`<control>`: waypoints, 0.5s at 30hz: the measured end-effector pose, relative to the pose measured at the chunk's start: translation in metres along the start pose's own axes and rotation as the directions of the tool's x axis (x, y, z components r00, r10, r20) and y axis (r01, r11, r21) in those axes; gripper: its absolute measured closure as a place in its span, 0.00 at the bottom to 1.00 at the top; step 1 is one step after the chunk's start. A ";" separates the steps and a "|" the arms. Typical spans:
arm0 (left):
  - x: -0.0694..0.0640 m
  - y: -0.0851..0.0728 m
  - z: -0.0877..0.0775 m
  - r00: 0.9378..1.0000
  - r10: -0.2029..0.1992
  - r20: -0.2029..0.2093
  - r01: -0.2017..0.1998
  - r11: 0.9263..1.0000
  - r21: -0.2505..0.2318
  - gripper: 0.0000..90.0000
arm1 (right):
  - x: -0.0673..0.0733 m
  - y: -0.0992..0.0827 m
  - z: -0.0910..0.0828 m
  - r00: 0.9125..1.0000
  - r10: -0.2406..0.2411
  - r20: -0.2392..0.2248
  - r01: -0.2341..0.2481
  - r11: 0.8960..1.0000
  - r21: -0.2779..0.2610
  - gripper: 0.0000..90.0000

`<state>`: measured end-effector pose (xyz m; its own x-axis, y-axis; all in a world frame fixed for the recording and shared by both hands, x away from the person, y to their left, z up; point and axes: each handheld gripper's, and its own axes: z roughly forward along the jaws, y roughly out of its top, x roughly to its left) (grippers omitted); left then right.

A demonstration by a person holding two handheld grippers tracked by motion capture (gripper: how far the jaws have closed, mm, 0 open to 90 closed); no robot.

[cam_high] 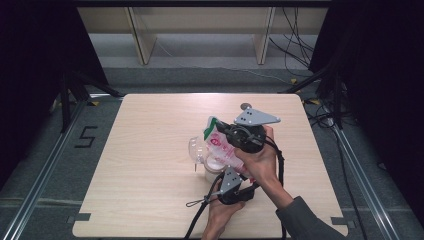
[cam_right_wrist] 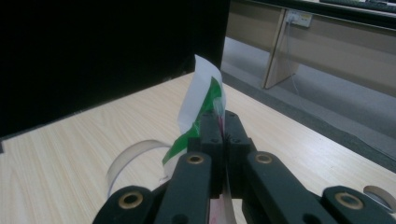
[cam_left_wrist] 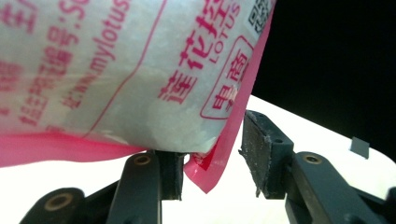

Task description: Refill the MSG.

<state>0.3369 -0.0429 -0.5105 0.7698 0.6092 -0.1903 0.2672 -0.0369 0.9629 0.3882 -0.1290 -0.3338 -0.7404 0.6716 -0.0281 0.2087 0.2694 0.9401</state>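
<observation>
Right tongs (cam_right_wrist: 223, 133) clamp the top edge of the pouch (cam_high: 223, 148), holding it slanted over the jar (cam_high: 212, 170) on the bench (cam_high: 150, 150), while left tongs (cam_left_wrist: 212, 154), jaws apart, flank its bottom corner from below, the right pad clear.

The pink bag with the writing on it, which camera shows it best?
The left gripper view: the pink bag looms close, its red print readable. The high view shows the whole bag small, between both grippers. The right gripper view shows just its green-and-white top edge pinched in the shut jaws.
</observation>
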 end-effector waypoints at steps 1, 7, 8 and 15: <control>0.000 0.000 -0.001 1.000 0.001 -0.005 -0.001 1.000 0.010 0.63 | 0.001 -0.001 -0.003 0.999 0.030 -0.012 -0.030 1.000 0.003 1.00; 0.002 -0.001 -0.006 1.000 -0.009 -0.018 0.009 0.999 0.031 0.59 | -0.005 -0.006 -0.015 0.998 0.059 -0.019 -0.060 0.997 -0.055 1.00; 0.002 -0.002 -0.005 1.000 -0.009 -0.013 0.010 1.000 0.019 0.58 | -0.007 -0.006 -0.017 0.999 0.050 -0.013 -0.050 0.997 -0.065 1.00; -0.001 0.000 -0.013 0.999 0.020 -0.044 -0.018 0.998 0.053 0.50 | -0.007 -0.011 -0.033 0.996 0.084 -0.031 -0.087 0.989 -0.116 1.00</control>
<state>0.3291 -0.0332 -0.5078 0.7485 0.6429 -0.1623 0.2842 -0.0899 0.9545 0.3700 -0.1589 -0.3325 -0.7400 0.6698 0.0614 0.1969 0.1284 0.9720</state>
